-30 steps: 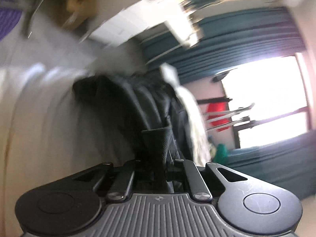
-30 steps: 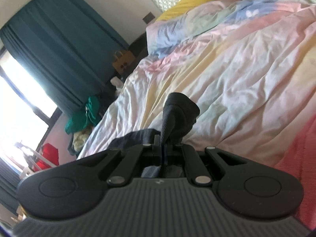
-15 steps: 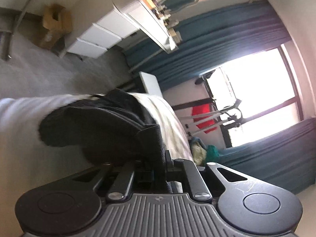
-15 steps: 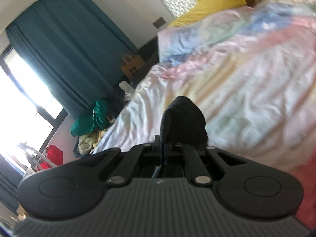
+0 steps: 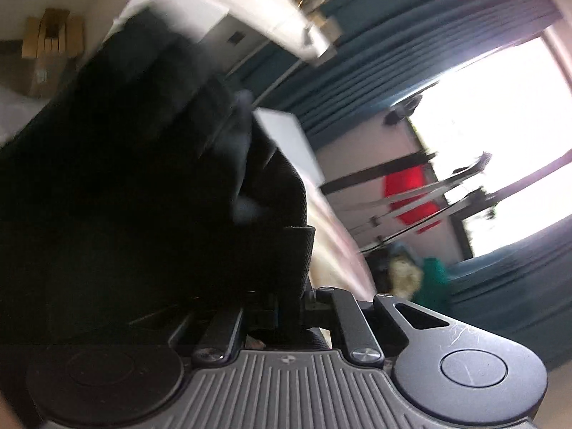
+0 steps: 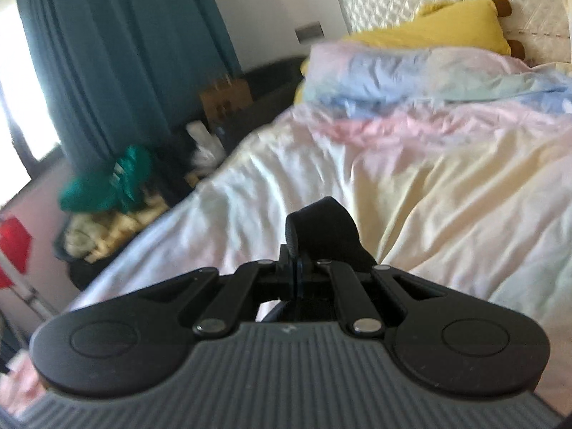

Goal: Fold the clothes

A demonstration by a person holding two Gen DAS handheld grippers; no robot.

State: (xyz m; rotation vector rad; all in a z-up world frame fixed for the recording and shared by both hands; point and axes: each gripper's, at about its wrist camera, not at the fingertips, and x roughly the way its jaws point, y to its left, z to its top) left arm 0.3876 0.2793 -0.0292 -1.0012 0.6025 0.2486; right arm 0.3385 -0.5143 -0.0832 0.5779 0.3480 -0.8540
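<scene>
Black garment (image 5: 136, 186), dark and bunched, blurred, pinched at ribbed hem in closed left gripper (image 5: 289, 307); another fold clamped in closed right gripper (image 6: 296, 271) over pastel bedding (image 6: 447, 178).

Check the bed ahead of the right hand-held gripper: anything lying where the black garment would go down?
Nothing visible. The right hand-held gripper is shut on the black garment, and the pastel bedspread ahead is bare; the yellow pillow lies far back by the headboard.

Bed (image 6: 447, 186) bears pastel duvet, yellow pillow (image 6: 447, 25) at headboard
</scene>
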